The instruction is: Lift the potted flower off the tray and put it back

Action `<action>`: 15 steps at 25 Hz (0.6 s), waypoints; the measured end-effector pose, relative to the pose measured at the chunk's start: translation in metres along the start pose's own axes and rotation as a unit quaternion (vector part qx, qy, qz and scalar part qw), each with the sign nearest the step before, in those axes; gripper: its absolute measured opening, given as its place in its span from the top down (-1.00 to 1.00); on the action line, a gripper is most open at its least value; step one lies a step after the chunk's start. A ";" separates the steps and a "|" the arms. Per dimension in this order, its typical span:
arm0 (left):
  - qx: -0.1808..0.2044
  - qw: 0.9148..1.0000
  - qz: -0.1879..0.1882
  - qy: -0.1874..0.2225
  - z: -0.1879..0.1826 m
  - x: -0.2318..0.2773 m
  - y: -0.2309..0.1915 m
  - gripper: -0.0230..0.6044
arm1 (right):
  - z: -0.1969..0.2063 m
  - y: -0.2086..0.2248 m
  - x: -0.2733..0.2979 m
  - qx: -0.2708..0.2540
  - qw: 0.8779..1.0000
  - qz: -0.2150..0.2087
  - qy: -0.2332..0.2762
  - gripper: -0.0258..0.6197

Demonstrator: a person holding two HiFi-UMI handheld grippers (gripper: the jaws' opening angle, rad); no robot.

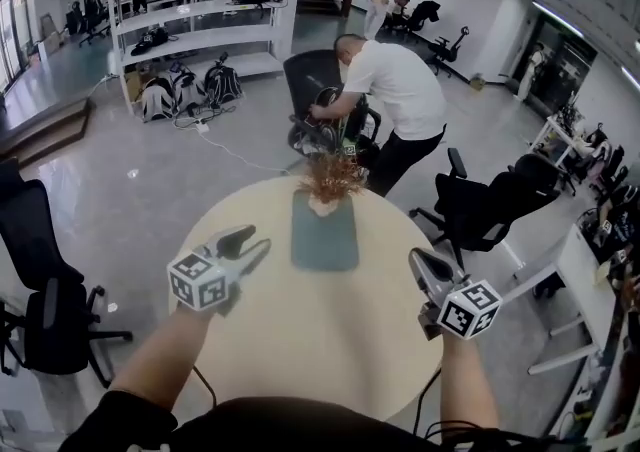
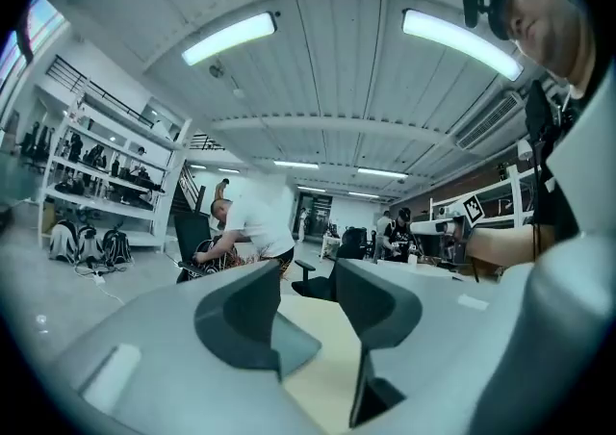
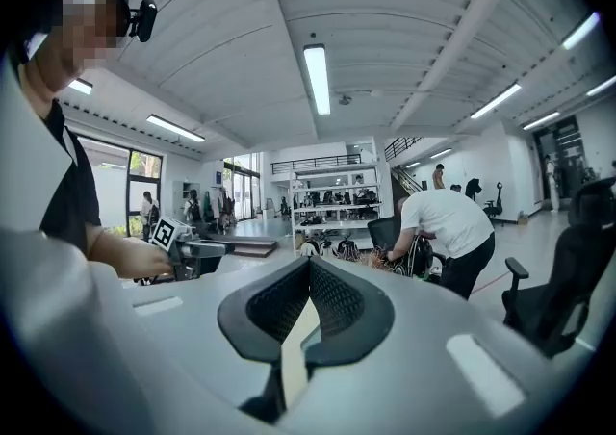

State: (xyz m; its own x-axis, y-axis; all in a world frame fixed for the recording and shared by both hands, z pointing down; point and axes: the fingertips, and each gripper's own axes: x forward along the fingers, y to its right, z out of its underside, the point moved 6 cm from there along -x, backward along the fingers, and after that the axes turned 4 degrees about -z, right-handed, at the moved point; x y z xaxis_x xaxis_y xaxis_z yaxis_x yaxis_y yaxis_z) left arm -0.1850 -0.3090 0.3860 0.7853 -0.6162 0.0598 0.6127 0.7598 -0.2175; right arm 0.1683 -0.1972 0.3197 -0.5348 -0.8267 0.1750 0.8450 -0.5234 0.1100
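Bright ceiling strip lights (image 2: 229,38), fisheye-warped edges, perhaps slight blur.

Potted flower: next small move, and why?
Probably carry the left gripper forward toward the potted flower, opening wider on the way. The flower stands at the far end of the tray, untouched. Both grippers hang over the near side of the table, empty. The left's jaws stand partly apart; the right gripper has its jaws together.

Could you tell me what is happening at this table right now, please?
A person holds two grippers above the near side of a round table, both empty: the left gripper with jaws apart, the right gripper with jaws together. The potted flower stands untouched at the far end of the dark tray mid-table. Behind, someone in a white shirt bends over a chair.
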 end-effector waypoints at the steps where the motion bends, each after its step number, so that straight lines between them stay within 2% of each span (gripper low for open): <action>1: 0.007 1.000 -0.003 0.000 -0.005 -0.015 0.010 0.37 | -0.004 -0.010 -0.011 -0.002 1.000 -0.001 0.000 0.87; 4: 0.030 0.999 -0.015 -0.003 -0.013 -0.053 0.045 0.45 | -0.012 -0.034 -0.045 -0.005 1.000 -0.005 0.003 0.87; 6: 0.029 0.999 -0.026 0.006 -0.018 -0.075 0.071 0.51 | -0.013 -0.043 -0.069 -0.007 1.000 -0.013 0.008 0.87; 13: -0.028 0.993 -0.080 0.077 -0.020 -0.128 0.191 0.93 | 0.004 -0.057 -0.163 -0.004 0.997 -0.075 0.017 0.87; 15: -0.040 0.991 -0.086 0.094 -0.017 -0.139 0.224 0.93 | 0.011 -0.059 -0.193 0.001 0.996 -0.085 0.018 0.87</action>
State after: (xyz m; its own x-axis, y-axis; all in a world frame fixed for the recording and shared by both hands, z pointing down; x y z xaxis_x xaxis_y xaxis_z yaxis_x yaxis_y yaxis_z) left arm -0.1589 -0.0567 0.3123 0.6352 -0.7684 -0.0789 0.7209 0.6264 -0.2966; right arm 0.2216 -0.0043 0.2905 -0.6703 -0.7326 0.1184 0.7417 -0.6566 0.1371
